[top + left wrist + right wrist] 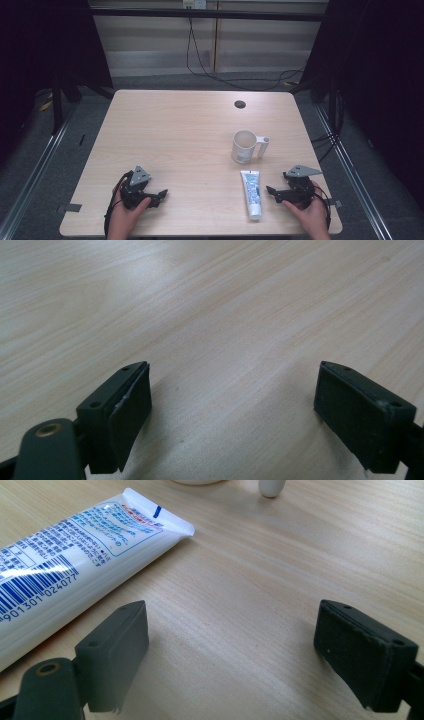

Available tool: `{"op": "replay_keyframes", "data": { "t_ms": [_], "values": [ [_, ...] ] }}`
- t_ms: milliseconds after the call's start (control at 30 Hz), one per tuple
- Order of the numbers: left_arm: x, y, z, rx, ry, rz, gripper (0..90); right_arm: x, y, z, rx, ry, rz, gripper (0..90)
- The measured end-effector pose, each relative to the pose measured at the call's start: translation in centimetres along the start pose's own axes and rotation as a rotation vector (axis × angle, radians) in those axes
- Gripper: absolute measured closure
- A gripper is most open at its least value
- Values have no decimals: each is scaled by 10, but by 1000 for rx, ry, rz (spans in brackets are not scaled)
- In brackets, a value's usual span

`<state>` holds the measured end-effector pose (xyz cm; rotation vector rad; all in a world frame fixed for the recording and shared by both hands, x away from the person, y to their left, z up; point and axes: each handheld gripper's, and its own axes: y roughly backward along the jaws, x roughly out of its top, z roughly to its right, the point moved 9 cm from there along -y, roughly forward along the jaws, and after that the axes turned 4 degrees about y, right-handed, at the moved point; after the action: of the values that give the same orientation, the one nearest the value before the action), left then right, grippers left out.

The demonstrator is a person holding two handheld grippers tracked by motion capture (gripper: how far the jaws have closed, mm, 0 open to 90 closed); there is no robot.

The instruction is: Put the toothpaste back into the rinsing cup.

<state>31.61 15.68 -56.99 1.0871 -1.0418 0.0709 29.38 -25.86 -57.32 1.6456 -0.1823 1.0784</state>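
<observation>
So there's a white toothpaste tube (252, 194) lying flat on the bench (175, 135), soft squeezable plastic with blue print and a barcode, crimped flat end pointing away toward the mug, cap end near the front edge. In the right gripper view the tube (75, 565) looks glossy, and its crimped seam has a little blue mark. Just behind it stands a white mug (245, 146), smooth and round, with a chunky handle sticking out to the right.

The right claw (272, 192) sits just beside the tube on its right, held in a hand (312, 215), jaws spread wide with nothing between them, blocky matte black pads. The left claw (161, 195) is well apart on the other side of the bench, also released, over bare wood.

Bench top is pale wood-grain laminate with rounded corners and a dark round grommet hole (240, 104) near the back.
</observation>
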Motion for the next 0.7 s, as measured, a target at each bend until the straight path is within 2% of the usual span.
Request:
{"op": "replay_keyframes", "data": {
  "t_ms": [200, 233, 267, 333, 400, 433, 467, 633, 700],
  "values": [
    [0, 0, 0, 0, -1, -1, 152, 1, -1, 0, -20, -17, -5, 151],
    [0, 0, 0, 0, -1, -1, 151, 3, 0, 0, -26, -38, -41, 181],
    [0, 0, 0, 0, -2, -1, 151, 3, 1, 1, -26, -51, -52, 198],
    [0, 0, 0, 0, -1, -1, 152, 5, 1, 2, -17, -67, -59, 209],
    [0, 0, 0, 0, -1, -1, 152, 9, 3, 3, 10, -122, -73, 221],
    [0, 0, 0, 0, -1, -1, 152, 12, 4, 3, 16, -134, -74, 224],
    [0, 0, 0, 0, -1, -1, 151, 18, 7, 2, 8, -117, -92, 226],
    [0, 0, 0, 0, -2, -1, 151, 32, 11, -5, 22, -122, -105, 219],
    [0, 0, 0, -1, -1, -1, 152, 38, 11, -11, 28, -110, -120, 217]
  ]
}}
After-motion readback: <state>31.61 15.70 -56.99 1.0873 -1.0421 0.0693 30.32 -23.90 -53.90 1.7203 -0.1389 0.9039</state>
